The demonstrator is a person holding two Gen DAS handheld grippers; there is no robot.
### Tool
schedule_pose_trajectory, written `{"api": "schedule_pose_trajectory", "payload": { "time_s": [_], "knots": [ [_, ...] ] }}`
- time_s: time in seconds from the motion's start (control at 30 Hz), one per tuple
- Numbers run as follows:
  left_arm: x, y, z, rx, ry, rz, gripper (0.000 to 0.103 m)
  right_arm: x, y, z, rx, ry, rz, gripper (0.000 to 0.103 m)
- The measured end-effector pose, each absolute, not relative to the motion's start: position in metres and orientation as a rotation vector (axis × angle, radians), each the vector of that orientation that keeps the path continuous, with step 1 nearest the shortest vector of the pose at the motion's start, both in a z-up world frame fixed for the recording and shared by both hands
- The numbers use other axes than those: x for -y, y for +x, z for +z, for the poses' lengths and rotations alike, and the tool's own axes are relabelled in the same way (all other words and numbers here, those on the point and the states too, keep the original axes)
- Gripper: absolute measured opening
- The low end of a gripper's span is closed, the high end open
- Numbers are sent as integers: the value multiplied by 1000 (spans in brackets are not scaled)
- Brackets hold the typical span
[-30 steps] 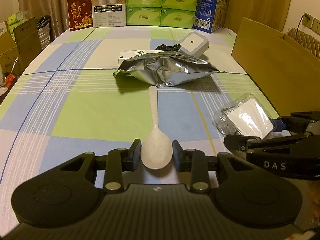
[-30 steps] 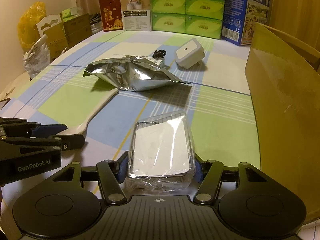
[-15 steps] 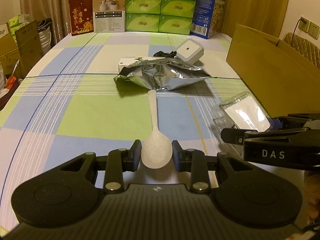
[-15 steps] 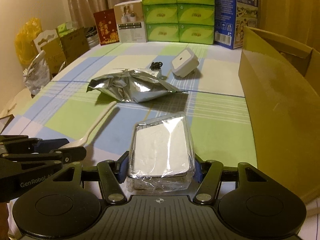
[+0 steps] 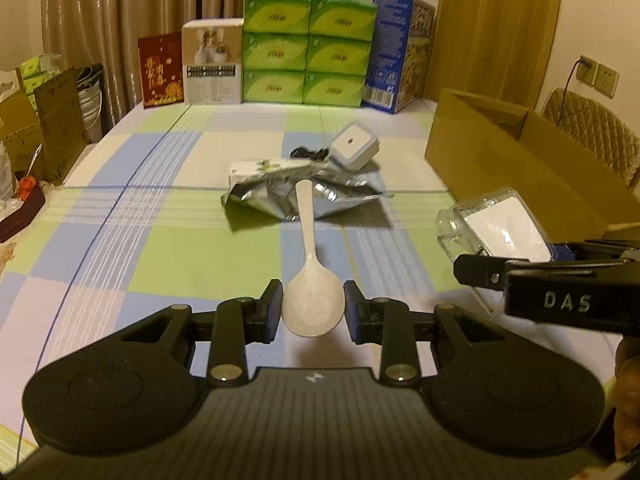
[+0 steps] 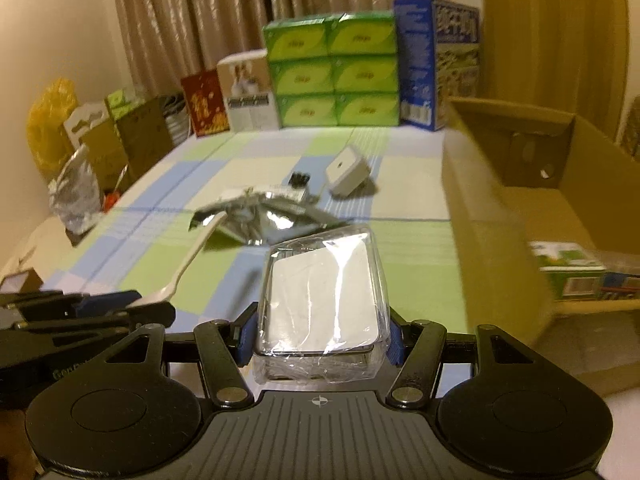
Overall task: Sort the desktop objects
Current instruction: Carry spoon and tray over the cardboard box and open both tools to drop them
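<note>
Left fingers (image 5: 313, 312) gripping spoon (image 5: 310, 280), right fingers (image 6: 318, 334) gripping clear case (image 6: 320, 300), cardboard box (image 6: 500, 216) holding green carton (image 6: 566, 266)

I'm in a home room: curtains (image 5: 120, 20), a checked tablecloth on the table (image 5: 140, 216), stacked tissue boxes (image 5: 308, 50), a padded chair (image 5: 596, 136).
</note>
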State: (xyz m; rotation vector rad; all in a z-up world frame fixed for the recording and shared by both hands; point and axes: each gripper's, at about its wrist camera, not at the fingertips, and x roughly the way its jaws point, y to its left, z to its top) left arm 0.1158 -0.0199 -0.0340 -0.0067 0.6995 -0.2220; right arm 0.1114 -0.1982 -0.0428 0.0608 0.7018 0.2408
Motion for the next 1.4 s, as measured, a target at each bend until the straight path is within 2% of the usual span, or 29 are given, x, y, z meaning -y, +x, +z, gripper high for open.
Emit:
{"api": "schedule_pose_trajectory", "payload": {
  "time_s": [0.27, 0.6, 1.1, 1.4],
  "knots": [
    [51, 108, 10, -628, 3, -289, 27, 235, 99, 14, -608, 99, 160, 57],
    [133, 112, 54, -555, 29, -435, 27, 323, 97, 65, -544, 137, 1, 57],
    [239, 154, 50, -574, 78, -564, 27, 413, 118, 48, -582, 191, -80, 57],
    [250, 177, 28, -603, 77, -568, 28, 426, 136, 27, -626, 201, -71, 57]
  ]
}}
